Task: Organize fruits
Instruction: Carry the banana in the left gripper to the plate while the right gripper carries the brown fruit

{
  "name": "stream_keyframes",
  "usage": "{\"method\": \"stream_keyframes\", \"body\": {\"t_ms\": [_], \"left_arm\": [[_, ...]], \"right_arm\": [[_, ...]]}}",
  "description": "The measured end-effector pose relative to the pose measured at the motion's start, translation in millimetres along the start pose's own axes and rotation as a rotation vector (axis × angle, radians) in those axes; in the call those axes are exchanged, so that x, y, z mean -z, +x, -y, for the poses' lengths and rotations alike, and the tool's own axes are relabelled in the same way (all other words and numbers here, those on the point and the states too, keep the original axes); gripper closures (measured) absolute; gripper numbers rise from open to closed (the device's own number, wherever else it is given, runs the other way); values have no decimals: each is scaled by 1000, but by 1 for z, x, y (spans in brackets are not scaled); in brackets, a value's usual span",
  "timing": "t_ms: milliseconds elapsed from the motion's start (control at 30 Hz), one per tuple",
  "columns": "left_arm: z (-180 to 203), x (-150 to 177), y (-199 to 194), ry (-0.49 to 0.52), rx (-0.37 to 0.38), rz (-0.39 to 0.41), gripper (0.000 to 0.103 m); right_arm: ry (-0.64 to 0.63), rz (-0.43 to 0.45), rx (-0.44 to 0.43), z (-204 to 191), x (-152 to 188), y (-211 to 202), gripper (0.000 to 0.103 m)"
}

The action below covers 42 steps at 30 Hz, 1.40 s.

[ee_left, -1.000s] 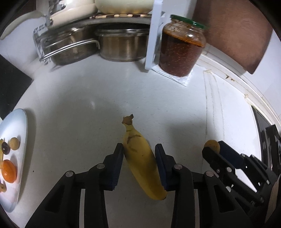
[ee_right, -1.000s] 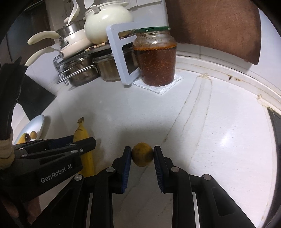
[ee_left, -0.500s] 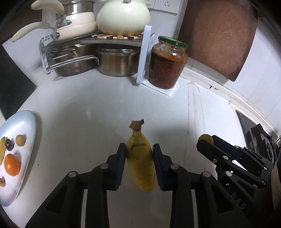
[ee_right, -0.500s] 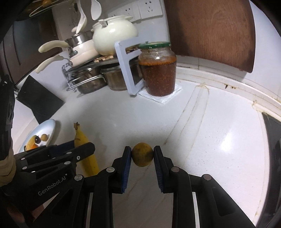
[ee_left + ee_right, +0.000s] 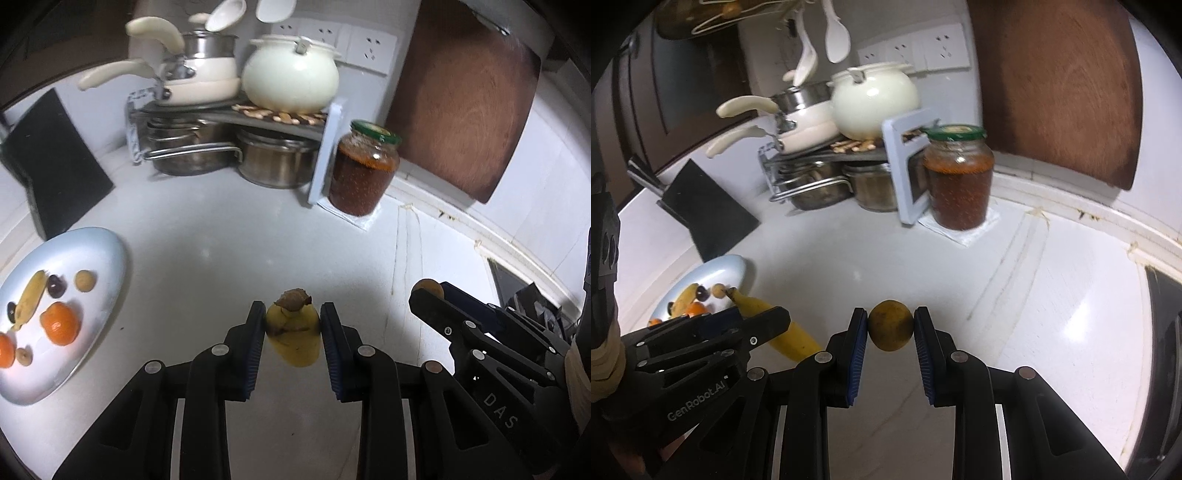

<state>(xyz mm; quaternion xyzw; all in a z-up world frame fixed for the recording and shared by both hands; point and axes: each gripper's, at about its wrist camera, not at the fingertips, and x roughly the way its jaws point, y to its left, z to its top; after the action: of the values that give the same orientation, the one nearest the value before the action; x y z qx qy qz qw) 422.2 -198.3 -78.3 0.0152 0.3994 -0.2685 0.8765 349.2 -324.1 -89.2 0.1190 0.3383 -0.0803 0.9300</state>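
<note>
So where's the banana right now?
The banana is clamped in the left gripper, lifted off the white counter, right of the fruit plate.

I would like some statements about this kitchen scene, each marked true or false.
1. The left tongs hold a banana. True.
2. The right tongs are empty. False: they grip a round yellow fruit.
3. The plate already has fruit on it. True.
4. The jar has a red lid. False: the lid is green.
5. The banana lies on the plate. False: it is lifted in the tongs.
</note>
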Motion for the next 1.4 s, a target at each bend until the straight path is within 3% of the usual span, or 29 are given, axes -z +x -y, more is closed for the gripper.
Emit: {"method": "stream_keyframes", "body": {"t_ms": [833, 1400], "left_arm": [[-84, 17, -105, -147, -173, 177, 73], [-148, 33, -140, -238, -312, 207, 73]], "right_arm": [[-175, 59, -209, -113, -11, -22, 76], [-267, 31, -341, -190, -9, -6, 76]]}}
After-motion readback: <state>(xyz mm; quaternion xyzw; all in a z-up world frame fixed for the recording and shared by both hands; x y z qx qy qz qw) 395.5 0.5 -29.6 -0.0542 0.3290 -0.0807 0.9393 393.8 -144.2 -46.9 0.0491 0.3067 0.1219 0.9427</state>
